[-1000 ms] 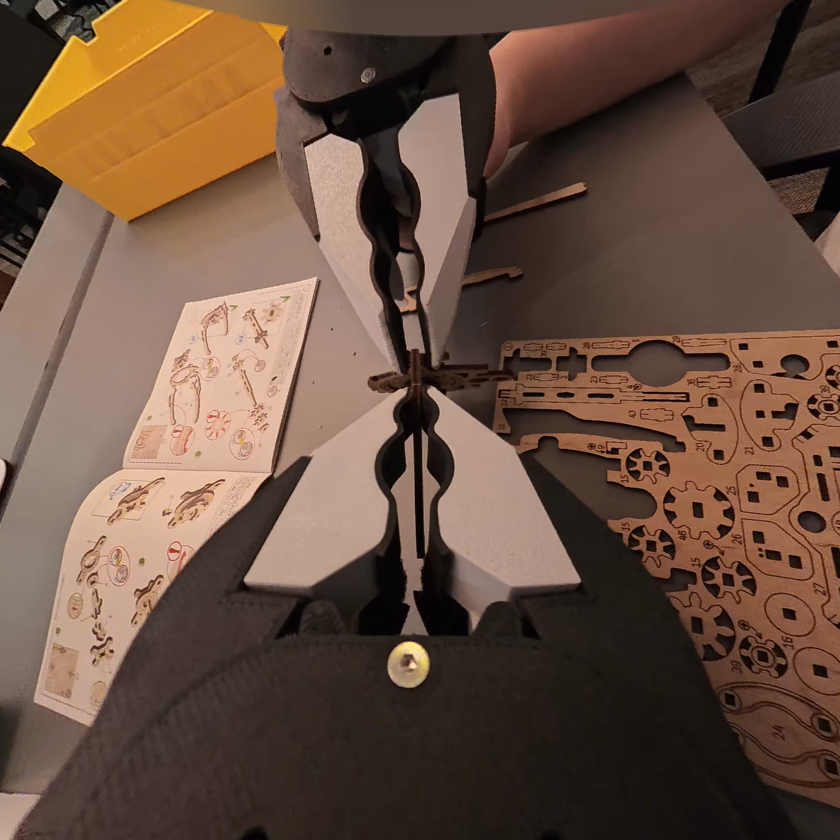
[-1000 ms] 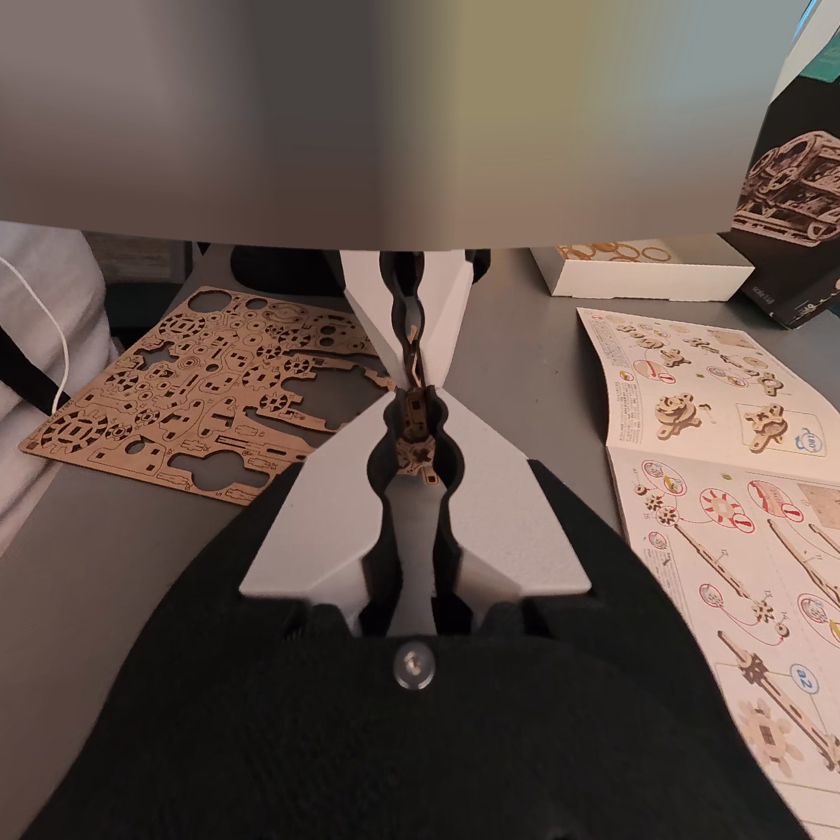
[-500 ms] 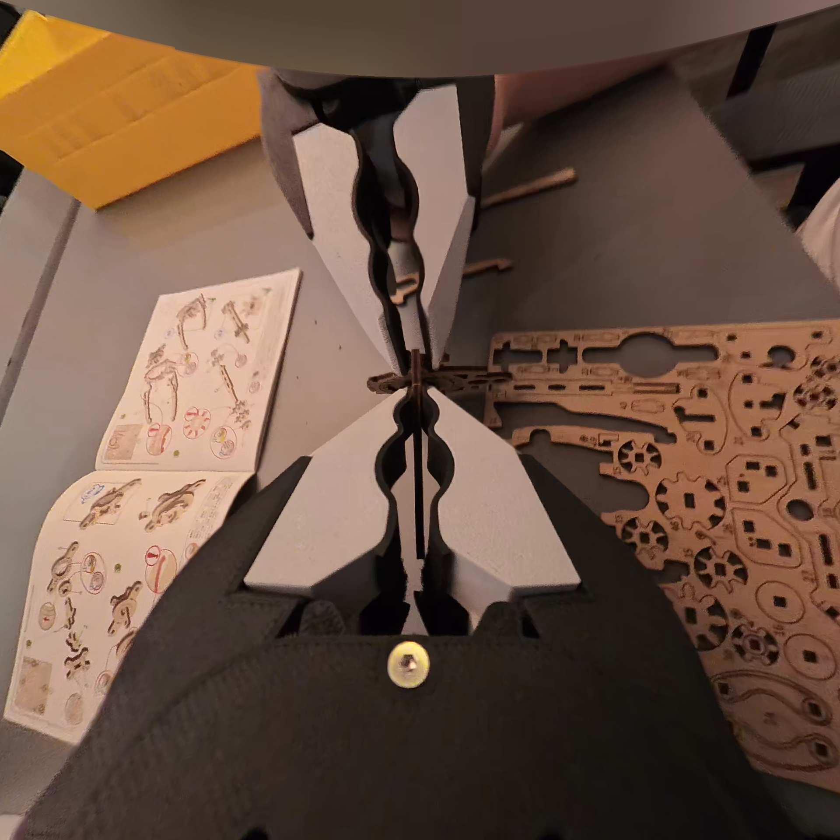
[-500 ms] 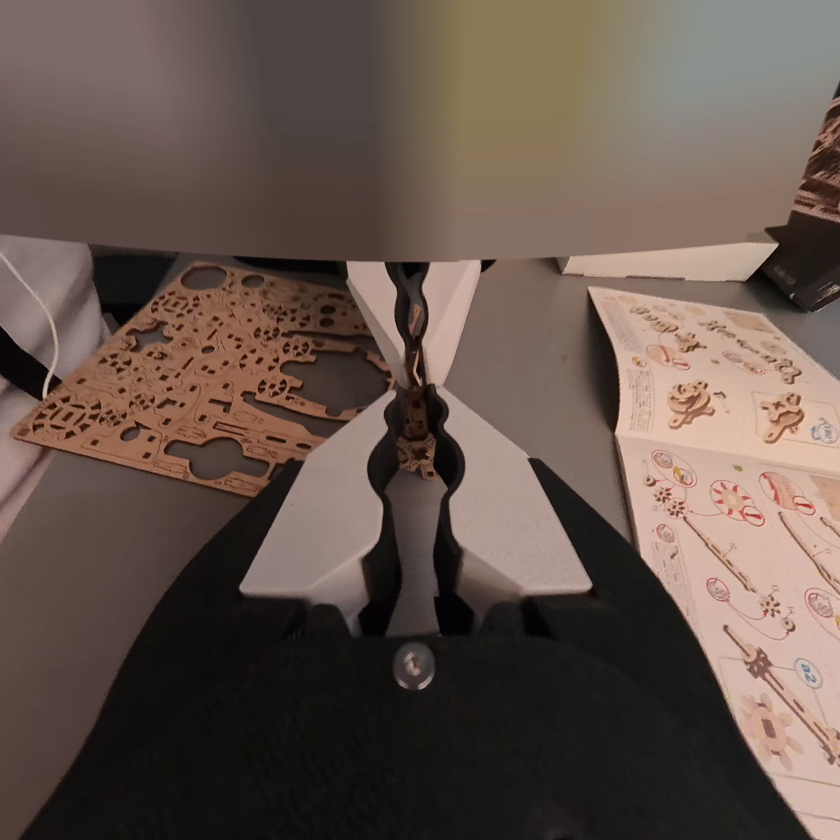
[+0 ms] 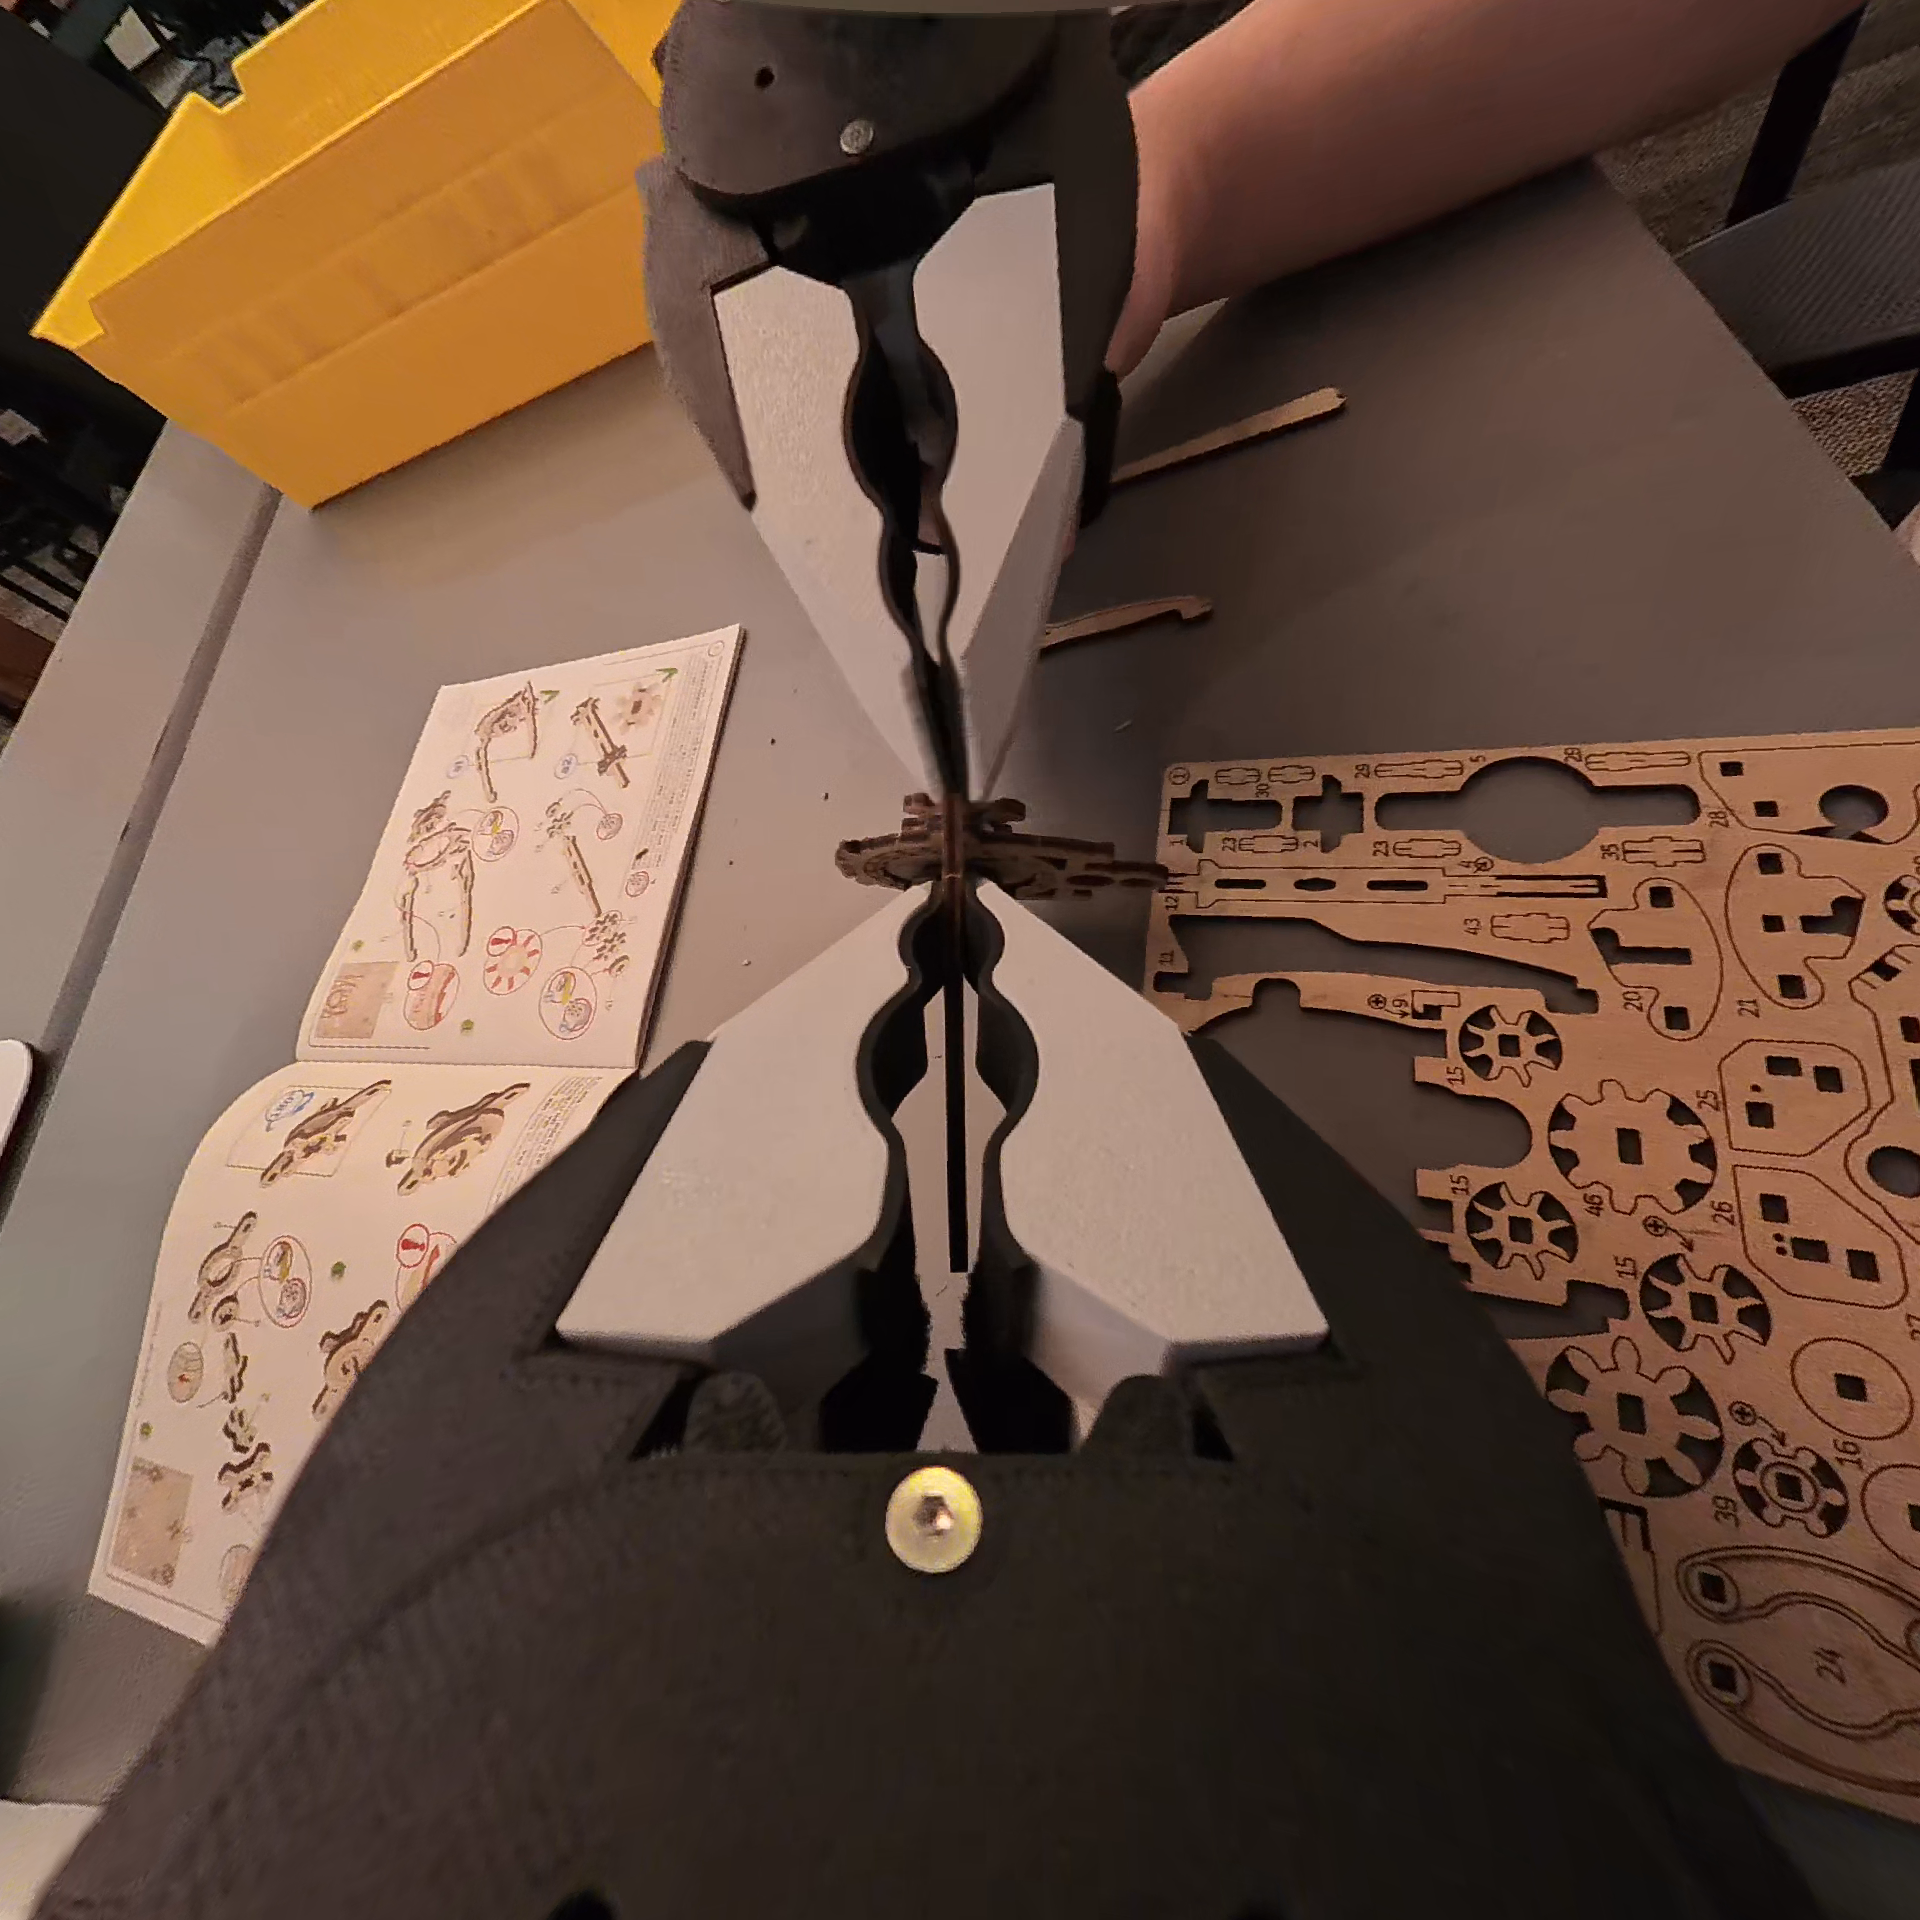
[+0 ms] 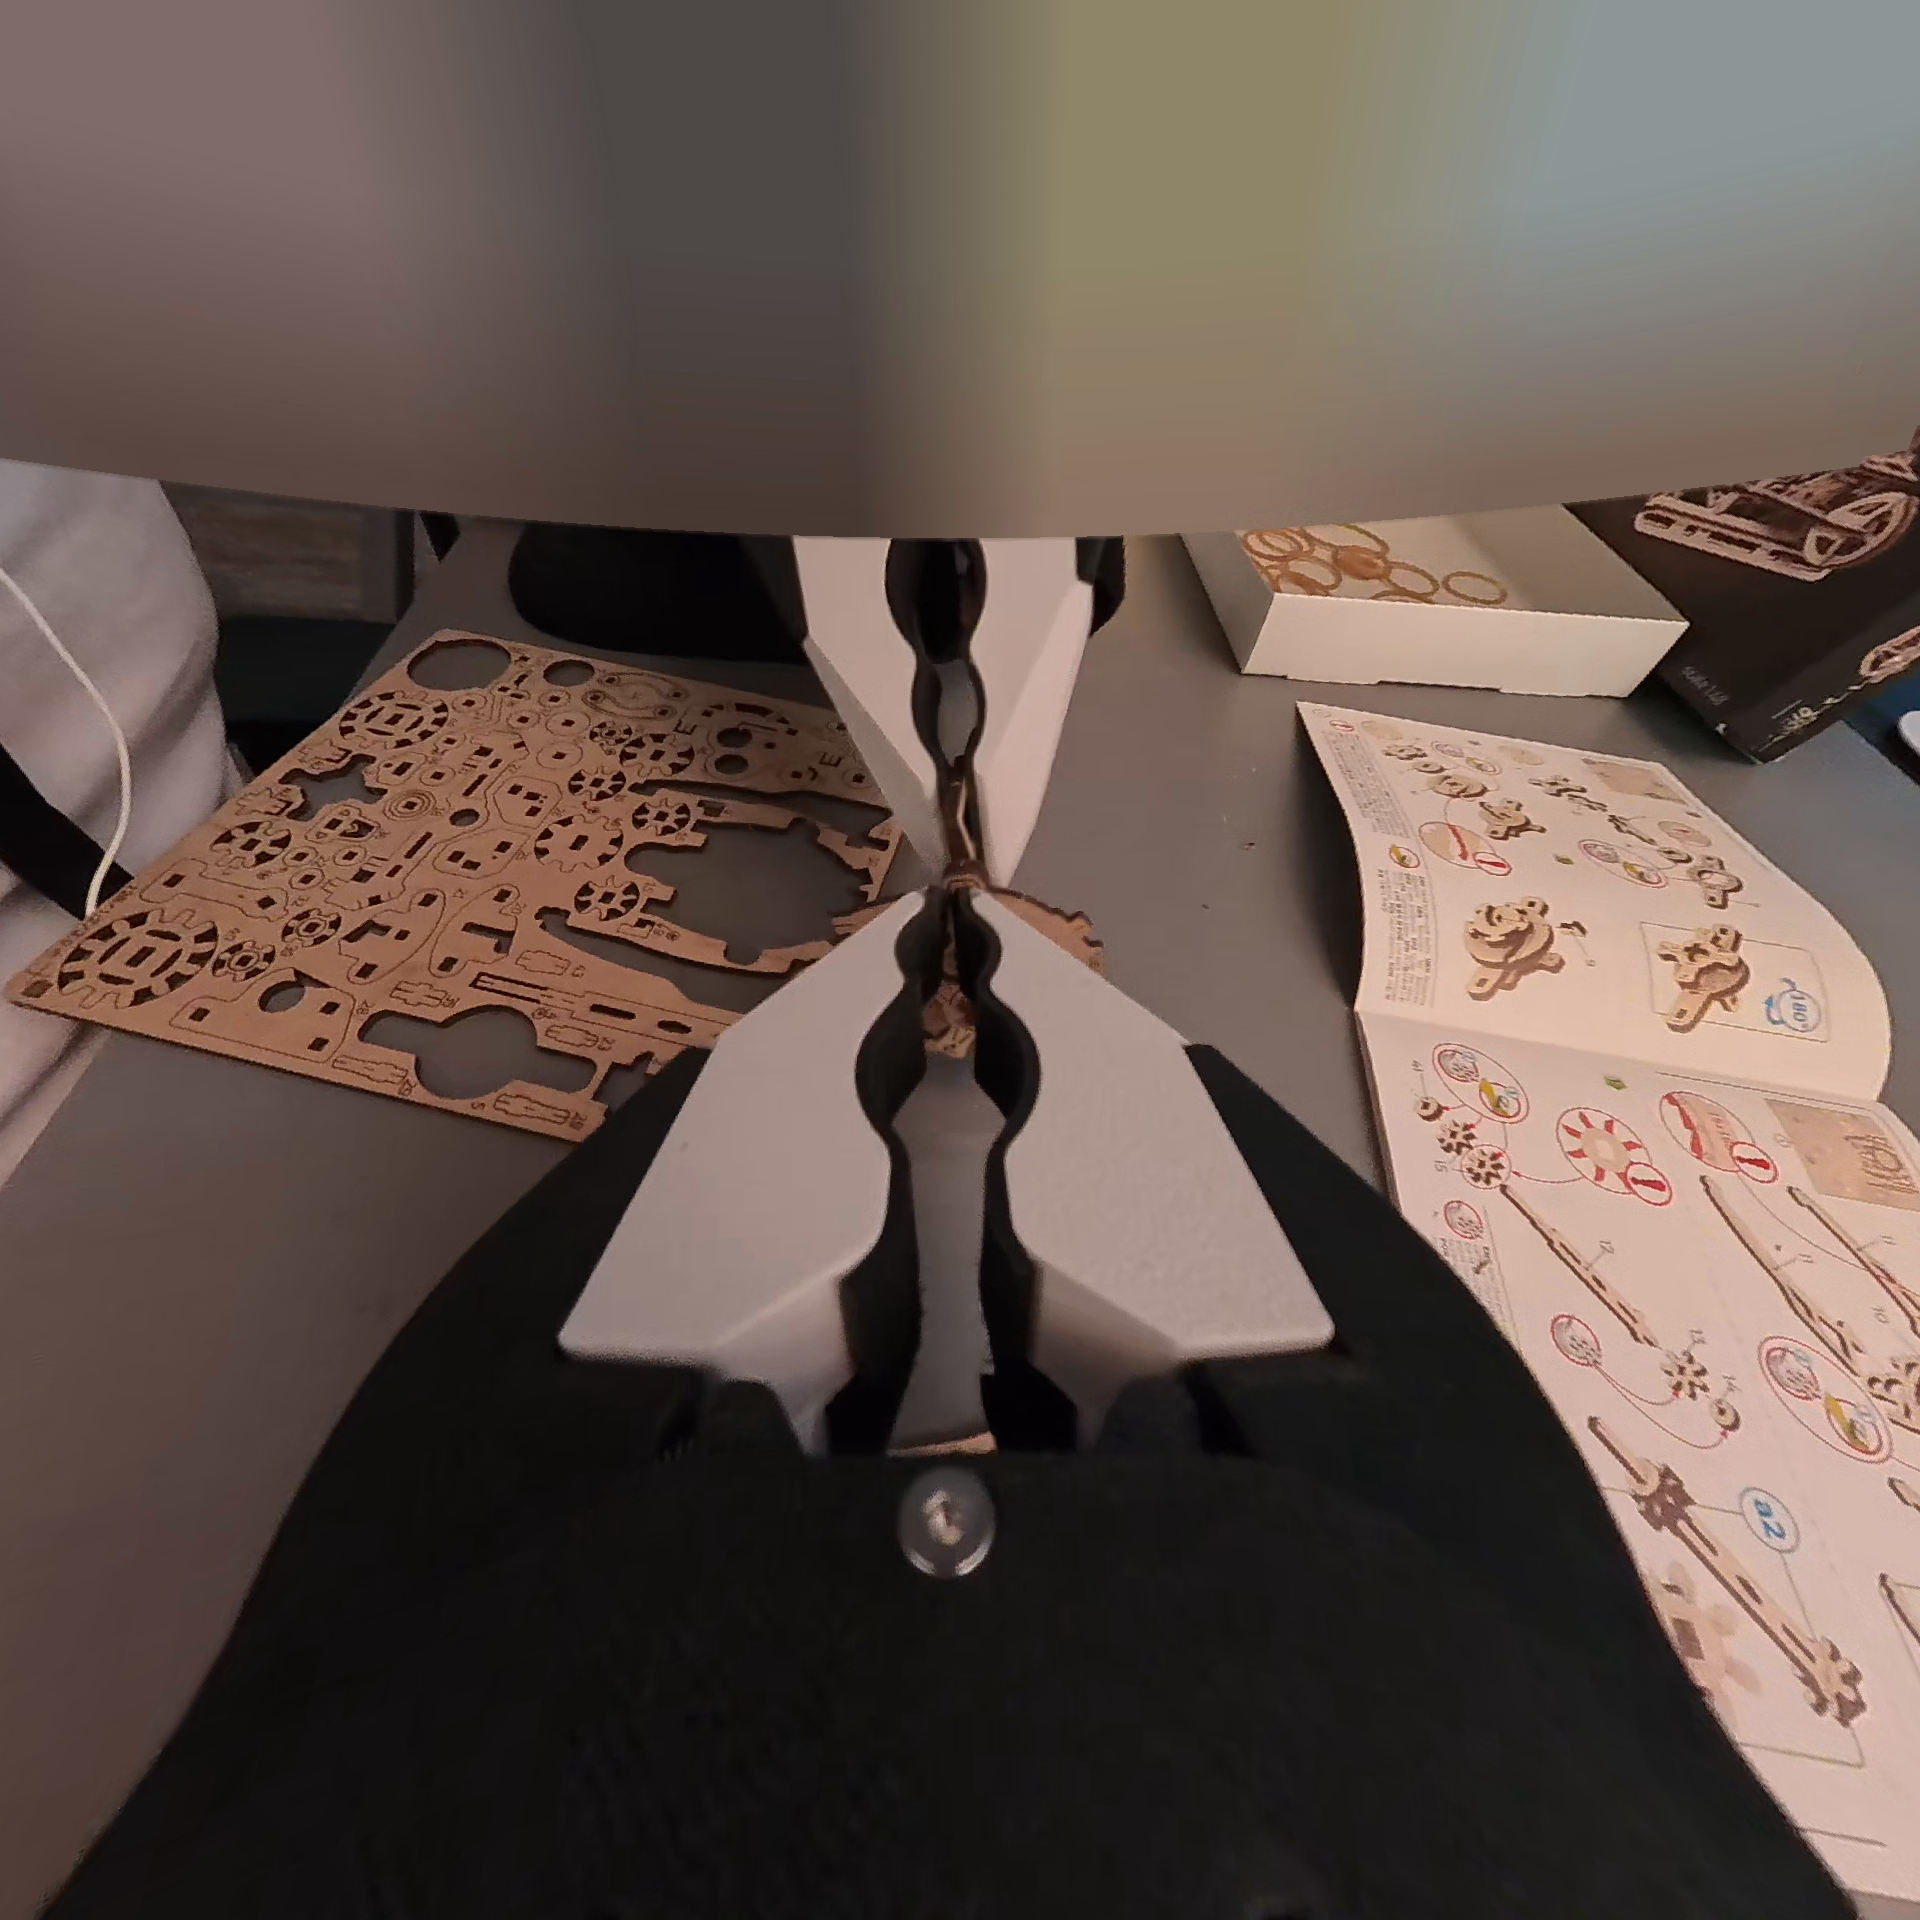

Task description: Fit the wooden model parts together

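My left gripper (image 5: 948, 896) is shut on a thin flat wooden part (image 5: 956, 1091), seen edge-on between its fingers. My right gripper (image 5: 951, 795) comes in from the top, tip to tip with it. A small wooden gear assembly (image 5: 894, 857) sits crosswise between the two sets of tips, above the grey table (image 5: 1455, 623). In the right wrist view my right gripper (image 6: 951, 902) is shut on a small wooden piece (image 6: 948, 1018), and a gear edge (image 6: 1065, 925) sticks out to the right. The left gripper (image 6: 961, 847) meets it from above. The joint itself is hidden by the fingertips.
A laser-cut plywood sheet (image 5: 1558, 1039) lies right of the left gripper, an open instruction booklet (image 5: 499, 883) left. A yellow bin (image 5: 364, 260) stands far left. Two loose wooden sticks (image 5: 1226, 426) lie beyond. A white box of rings (image 6: 1434, 613) and a dark kit box (image 6: 1787, 582) stand far right. My left and right fingertips are right by each other.
Both grippers stay shut and tip to tip. The small assembly between them has tilted, showing more gear face on both sides. Less of the piece shows between the right fingers.
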The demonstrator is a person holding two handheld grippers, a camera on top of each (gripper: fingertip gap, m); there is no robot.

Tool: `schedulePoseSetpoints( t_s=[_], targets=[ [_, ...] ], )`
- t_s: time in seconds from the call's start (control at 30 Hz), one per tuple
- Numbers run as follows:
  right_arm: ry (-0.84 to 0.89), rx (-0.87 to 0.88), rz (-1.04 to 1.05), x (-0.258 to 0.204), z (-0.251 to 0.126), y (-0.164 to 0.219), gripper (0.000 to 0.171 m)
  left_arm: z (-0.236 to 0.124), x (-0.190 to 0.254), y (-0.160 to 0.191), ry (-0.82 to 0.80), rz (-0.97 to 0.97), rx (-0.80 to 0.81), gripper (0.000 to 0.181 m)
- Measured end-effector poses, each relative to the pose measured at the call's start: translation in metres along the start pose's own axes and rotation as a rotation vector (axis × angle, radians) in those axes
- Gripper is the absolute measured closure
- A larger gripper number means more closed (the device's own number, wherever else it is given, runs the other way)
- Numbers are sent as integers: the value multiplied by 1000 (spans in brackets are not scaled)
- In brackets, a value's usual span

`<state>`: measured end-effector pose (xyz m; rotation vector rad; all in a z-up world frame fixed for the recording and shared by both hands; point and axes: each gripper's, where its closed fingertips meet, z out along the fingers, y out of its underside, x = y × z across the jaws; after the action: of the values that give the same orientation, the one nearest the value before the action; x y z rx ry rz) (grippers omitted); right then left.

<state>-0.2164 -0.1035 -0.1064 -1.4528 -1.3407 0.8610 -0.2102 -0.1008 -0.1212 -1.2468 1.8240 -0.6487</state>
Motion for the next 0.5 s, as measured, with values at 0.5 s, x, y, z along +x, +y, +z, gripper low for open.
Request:
schedulePoseSetpoints(
  t_s=[0.5],
  targets=[
    [68, 18, -53, 6, -1, -3, 170, -1, -2, -1, -1, -40, 9, 181]
  ],
)
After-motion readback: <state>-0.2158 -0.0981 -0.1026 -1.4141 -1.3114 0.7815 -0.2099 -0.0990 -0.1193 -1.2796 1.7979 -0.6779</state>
